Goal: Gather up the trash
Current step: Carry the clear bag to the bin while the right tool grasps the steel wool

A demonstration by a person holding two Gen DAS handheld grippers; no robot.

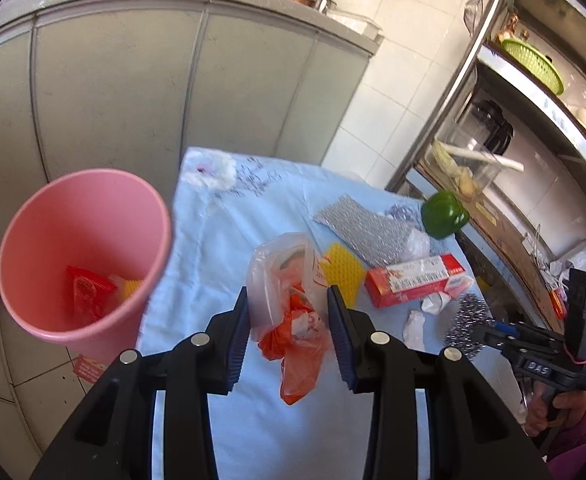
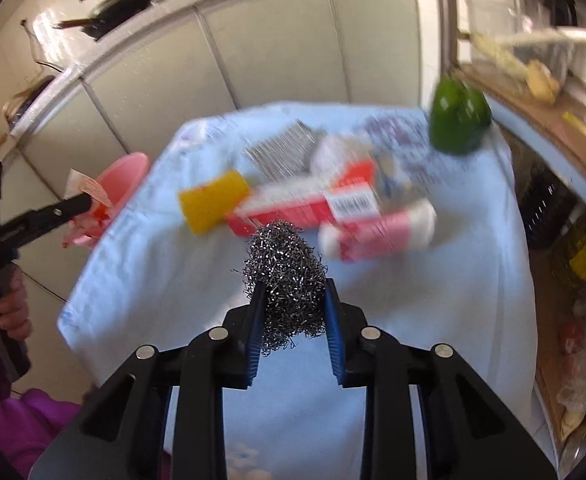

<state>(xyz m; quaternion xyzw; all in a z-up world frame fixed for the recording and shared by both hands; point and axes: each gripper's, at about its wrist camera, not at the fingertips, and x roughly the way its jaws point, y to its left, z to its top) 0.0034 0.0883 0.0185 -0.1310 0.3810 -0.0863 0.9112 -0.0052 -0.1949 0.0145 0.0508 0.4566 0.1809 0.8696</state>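
Trash is spread over a table with a light blue cloth [image 1: 229,240]. A pink bin [image 1: 81,256] waits off the table's left side, and it already has a red wrapper and something yellow in its bottom, so that is most likely where the rubbish goes.

The left gripper [image 1: 289,320] is half open, and its two pads squeeze a clear plastic bag [image 1: 281,276] with orange and white scraps inside. The bag hangs between the pads, and its orange tail droops toward the cloth. It is close to the bin, so I think it will be dropped in there next.

The right gripper [image 2: 293,312] is more than half closed, and its blue pads pinch a ball of steel wool [image 2: 285,276] from both sides. The wire ball is springy and squashes in a little. It looks lifted off the cloth, but the picture is blurry, so I cannot be sure.

Farther back on the table lie a red and white box [image 1: 417,280], a yellow sponge [image 1: 341,276] and a silver padded sheet [image 1: 357,228]. A green pepper [image 1: 445,214] sits at the far right edge. The pepper is food, so it probably should stay.
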